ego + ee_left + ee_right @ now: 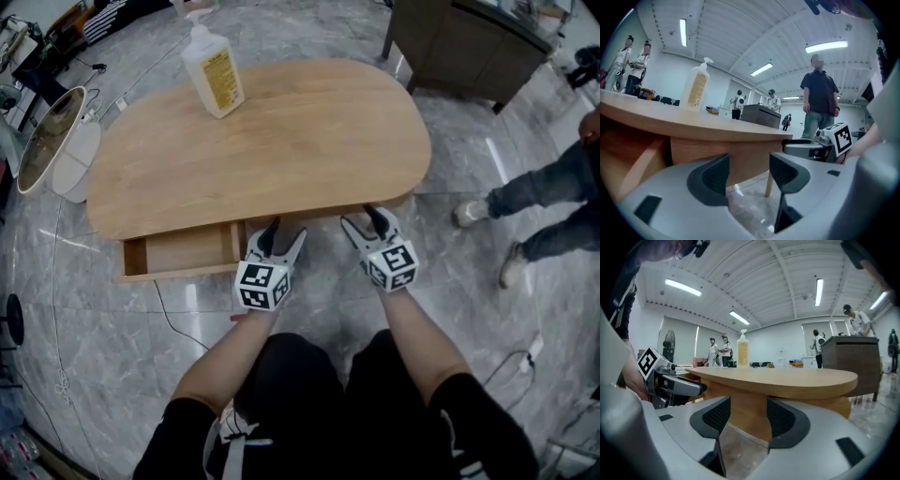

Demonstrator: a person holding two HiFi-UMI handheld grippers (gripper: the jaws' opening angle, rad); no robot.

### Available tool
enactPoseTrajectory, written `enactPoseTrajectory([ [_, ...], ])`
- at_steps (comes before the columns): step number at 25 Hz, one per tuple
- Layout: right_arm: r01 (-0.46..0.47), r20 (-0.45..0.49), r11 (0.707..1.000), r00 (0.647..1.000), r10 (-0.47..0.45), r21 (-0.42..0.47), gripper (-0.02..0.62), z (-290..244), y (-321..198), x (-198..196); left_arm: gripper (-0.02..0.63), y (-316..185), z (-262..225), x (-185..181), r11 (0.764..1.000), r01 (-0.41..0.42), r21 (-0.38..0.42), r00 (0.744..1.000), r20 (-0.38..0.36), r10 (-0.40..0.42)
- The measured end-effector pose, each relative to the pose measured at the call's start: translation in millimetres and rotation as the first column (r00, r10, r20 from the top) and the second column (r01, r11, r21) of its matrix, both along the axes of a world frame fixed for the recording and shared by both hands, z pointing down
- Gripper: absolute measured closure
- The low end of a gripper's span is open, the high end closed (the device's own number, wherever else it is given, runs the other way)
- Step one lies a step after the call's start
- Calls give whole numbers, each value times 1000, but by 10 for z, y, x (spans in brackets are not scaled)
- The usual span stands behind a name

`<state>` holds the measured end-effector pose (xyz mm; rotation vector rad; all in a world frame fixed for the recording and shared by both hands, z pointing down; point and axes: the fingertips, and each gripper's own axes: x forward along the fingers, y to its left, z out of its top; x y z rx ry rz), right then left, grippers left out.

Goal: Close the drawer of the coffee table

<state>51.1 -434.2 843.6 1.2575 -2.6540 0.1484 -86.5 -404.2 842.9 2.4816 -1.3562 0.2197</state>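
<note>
A pale wooden coffee table stood on a grey marble floor, with a pump bottle at its far left and a dark cabinet beyond on the right. The left gripper and right gripper hung at the table's near edge, both with jaws moderately apart and empty. The drawer stuck out on the near left, its opening facing up and its long axis running left to right along the edge, its right end just beside the left gripper.
</note>
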Motion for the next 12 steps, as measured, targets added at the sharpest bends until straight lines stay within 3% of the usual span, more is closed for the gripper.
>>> enactPoseTrajectory([
  [12, -9, -2, 999, 1000, 9, -42, 375, 180, -87, -41, 354, -183, 93, -33, 999, 39, 11, 999, -3, -39],
])
